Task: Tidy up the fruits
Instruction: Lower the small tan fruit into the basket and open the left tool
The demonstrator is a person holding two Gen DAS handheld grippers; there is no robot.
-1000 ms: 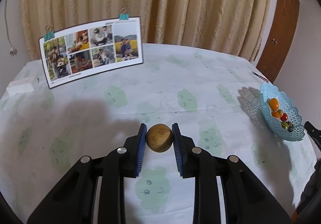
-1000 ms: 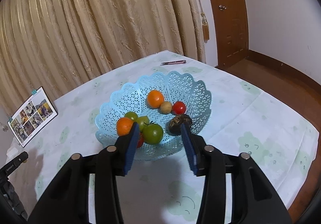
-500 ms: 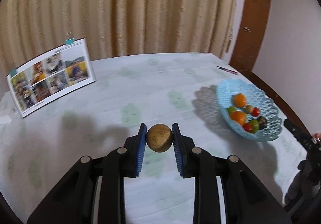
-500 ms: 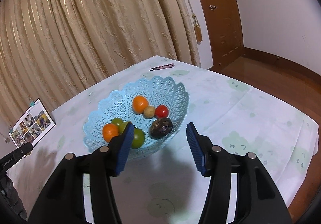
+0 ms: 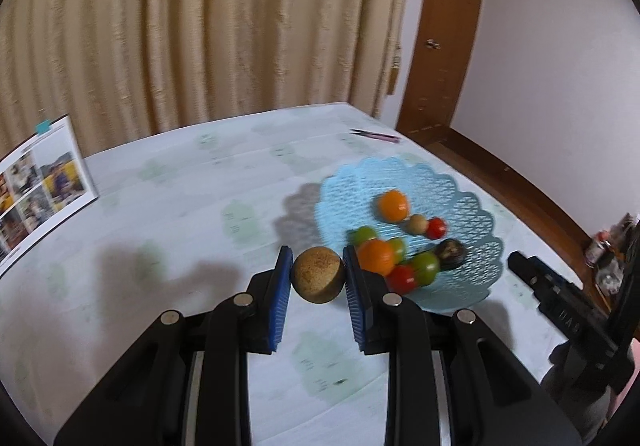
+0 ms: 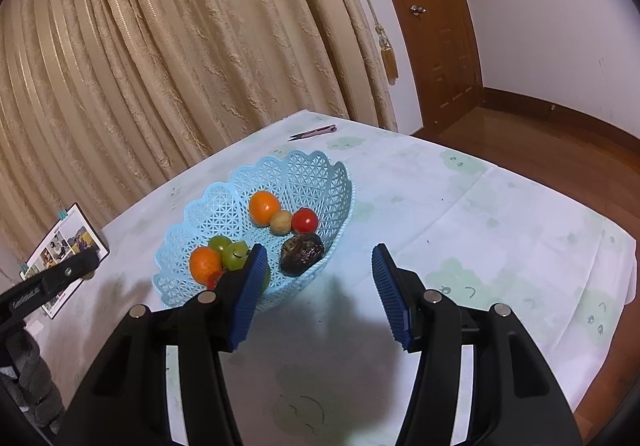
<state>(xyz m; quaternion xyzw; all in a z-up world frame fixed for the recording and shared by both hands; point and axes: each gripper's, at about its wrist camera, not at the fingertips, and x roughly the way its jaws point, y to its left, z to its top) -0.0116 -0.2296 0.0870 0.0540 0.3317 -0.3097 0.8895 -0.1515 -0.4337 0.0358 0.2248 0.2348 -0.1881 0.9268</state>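
Jaws of left gripper point(image 5: 317, 278) clamp brown fruit point(image 5: 318, 275) beside basket point(image 5: 476, 246)

Basket point(image 6: 316, 178) seemingly lattice plastic; held fruit point(image 5: 318, 274) rough, matt

Round tan-brown fruit point(image 5: 318, 275), rough speckled skin, clamped between the blue pads of the left gripper point(image 5: 316, 280), held above the table just beside the basket's near rim. Light-blue lattice basket point(image 6: 316, 174) with scalloped edge holds two oranges, two or three green fruits, a small tan fruit point(image 6: 281, 222), red ones and a dark wrinkled fruit point(image 6: 301, 253) near its front wall.
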